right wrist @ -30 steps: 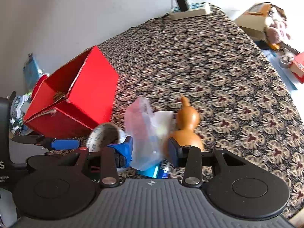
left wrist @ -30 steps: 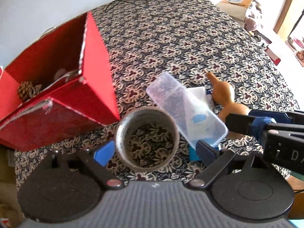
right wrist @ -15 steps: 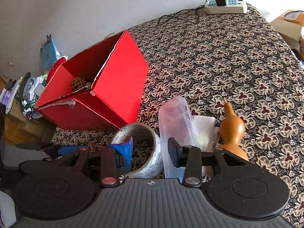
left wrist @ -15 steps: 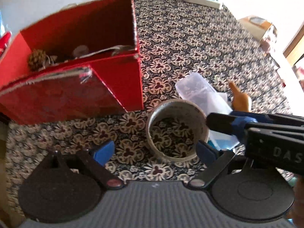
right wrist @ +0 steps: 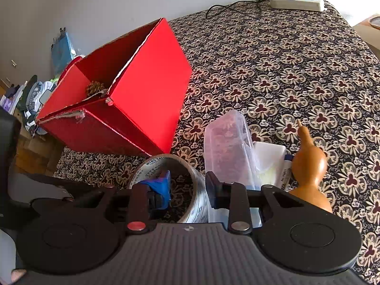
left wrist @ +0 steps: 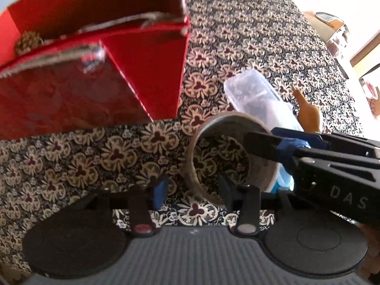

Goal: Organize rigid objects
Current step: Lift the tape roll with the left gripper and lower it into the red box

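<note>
A roll of clear packing tape (left wrist: 197, 142) (right wrist: 152, 163) lies flat on the patterned cloth, in front of the red box (left wrist: 142, 71) (right wrist: 152, 90). My left gripper (left wrist: 192, 190) straddles the roll's near wall, one finger outside and one inside. Its jaws are closing, and the pads show a gap to the wall. My right gripper (right wrist: 187, 192) straddles the roll's right wall, its blue finger (right wrist: 161, 187) inside. These jaws are closing too, without pressing. The right gripper's fingers (left wrist: 273, 142) reach over the roll in the left wrist view.
A clear plastic case (left wrist: 256, 99) (right wrist: 225, 152), a white item (right wrist: 270, 156) and a brown gourd (left wrist: 308, 116) (right wrist: 308, 166) lie just right of the roll. A pine cone (right wrist: 95, 86) sits in the red box. A power strip (right wrist: 296, 0) lies at the far edge.
Both grippers shifted left and sank toward the tape roll. The right one left the clear case and now spans the roll's wall. Both pairs of jaws have narrowed.
</note>
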A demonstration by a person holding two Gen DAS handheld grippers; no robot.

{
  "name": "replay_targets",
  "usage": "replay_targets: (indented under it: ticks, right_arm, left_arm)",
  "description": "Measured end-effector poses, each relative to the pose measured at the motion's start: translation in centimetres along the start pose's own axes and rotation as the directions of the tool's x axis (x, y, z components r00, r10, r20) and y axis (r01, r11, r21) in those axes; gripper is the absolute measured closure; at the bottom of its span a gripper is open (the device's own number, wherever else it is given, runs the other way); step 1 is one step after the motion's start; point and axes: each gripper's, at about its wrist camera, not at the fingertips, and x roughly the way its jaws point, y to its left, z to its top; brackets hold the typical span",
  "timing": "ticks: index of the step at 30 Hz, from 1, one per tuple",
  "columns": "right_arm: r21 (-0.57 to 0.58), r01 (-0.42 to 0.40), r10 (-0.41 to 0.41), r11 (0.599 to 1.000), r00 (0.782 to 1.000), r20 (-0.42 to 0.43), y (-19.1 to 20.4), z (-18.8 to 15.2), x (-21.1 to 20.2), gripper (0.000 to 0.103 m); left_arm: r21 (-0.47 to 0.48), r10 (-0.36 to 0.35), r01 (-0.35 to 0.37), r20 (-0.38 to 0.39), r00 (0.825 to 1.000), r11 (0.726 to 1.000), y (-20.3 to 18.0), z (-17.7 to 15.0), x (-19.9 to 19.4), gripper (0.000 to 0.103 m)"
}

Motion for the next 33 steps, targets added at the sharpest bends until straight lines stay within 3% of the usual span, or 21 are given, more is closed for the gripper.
replay_targets:
  ticks: [1,3,5,12,20,26,33]
  right_arm:
    - [-0.002,-0.001,0.001,1.0,1.0,-0.007,0.1,0.0,0.2,0.093]
    - [-0.009,0.006,-0.006,1.0,1.0,-0.015,0.3,0.1,0.6,0.095]
    - [-0.011,0.02,-0.02,1.0,1.0,-0.016,0.5,0.2,0.8,0.1]
    - [0.029,0.03,-0.029,0.999,0.999,-0.032,0.5,-0.3,1.3,0.103]
    - [0.037,0.06,-0.062,0.998,0.995,0.074,2.3,-0.2,-1.1,0.103]
    - [0.044,0.115,-0.121,0.992,0.97,0.209,3.9,0.5,-5.0,0.103]
    - [0.069,0.138,-0.153,0.988,0.919,0.362,5.8,2.8,-7.6,0.103]
  left_arm:
    - [0.001,0.0,0.0,-0.007,1.0,1.0,0.0,0.0,0.2,0.063]
    - [0.009,-0.003,0.003,-0.02,1.0,1.0,0.1,0.0,0.6,0.084]
    - [0.025,0.004,-0.004,-0.022,1.0,1.0,0.1,0.0,0.8,0.087]
    - [0.072,0.019,-0.019,0.0,1.0,0.997,0.2,0.3,0.9,0.089]
    - [0.184,0.015,-0.033,0.1,0.995,0.982,0.2,0.3,-1.8,0.089]
    - [0.307,-0.047,-0.029,0.235,0.971,0.951,-0.7,1.0,-5.4,0.09]
    - [0.384,-0.126,-0.021,0.353,0.927,0.923,-0.9,3.3,-9.2,0.091]
